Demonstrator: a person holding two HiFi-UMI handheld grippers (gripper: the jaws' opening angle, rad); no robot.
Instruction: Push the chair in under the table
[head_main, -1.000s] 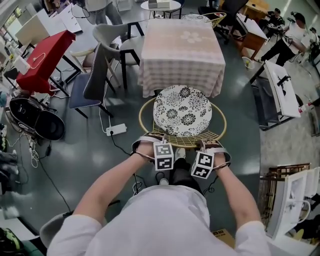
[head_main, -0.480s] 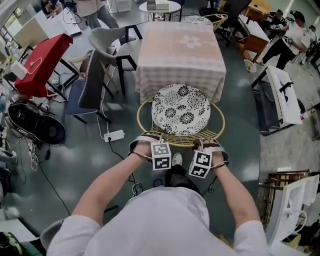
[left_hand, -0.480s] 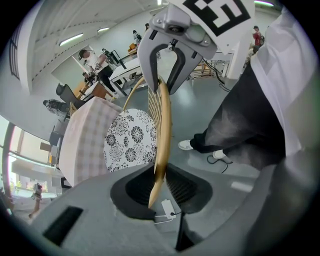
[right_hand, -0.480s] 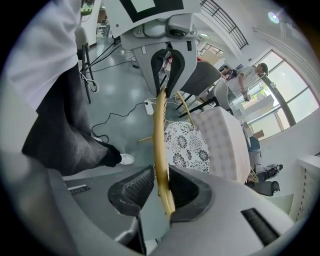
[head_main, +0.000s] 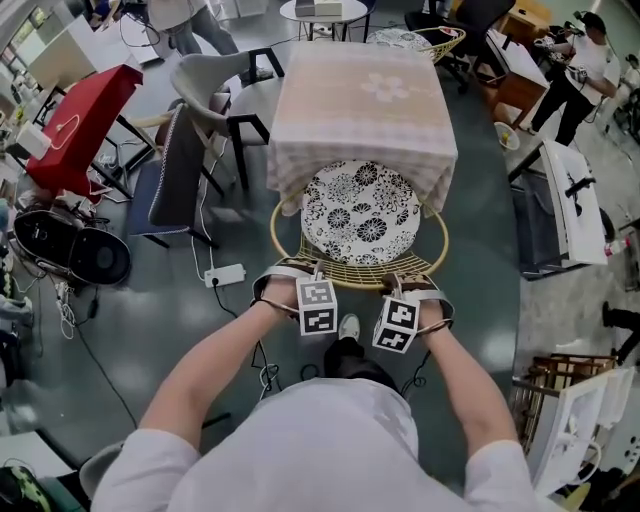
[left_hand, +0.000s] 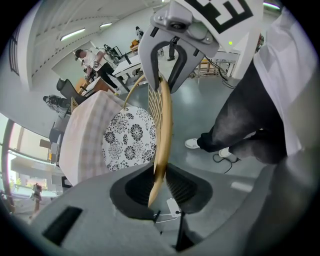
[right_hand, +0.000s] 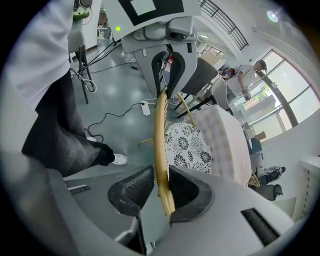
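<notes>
Head view: pushed up against the cloth-covered surface (head_main: 362, 95), a round wire chair (head_main: 345, 282) with a flowered cushion (head_main: 360, 212), the cushion's far edge right at the cloth's hanging hem. Clamped on the chair's back rim, on the side away from the surface, left gripper (head_main: 300, 270) and right gripper (head_main: 408, 284), side by side.

Left gripper view: 2 jaws of the left gripper (left_hand: 159, 182) closed onto the yellow rim of the chair (left_hand: 164, 125), cushion lying between rim and surface.

Right gripper view: 2 jaws of the right gripper (right_hand: 162, 192) gripping the same rim (right_hand: 160, 130), surface just beyond the cushion.
</notes>
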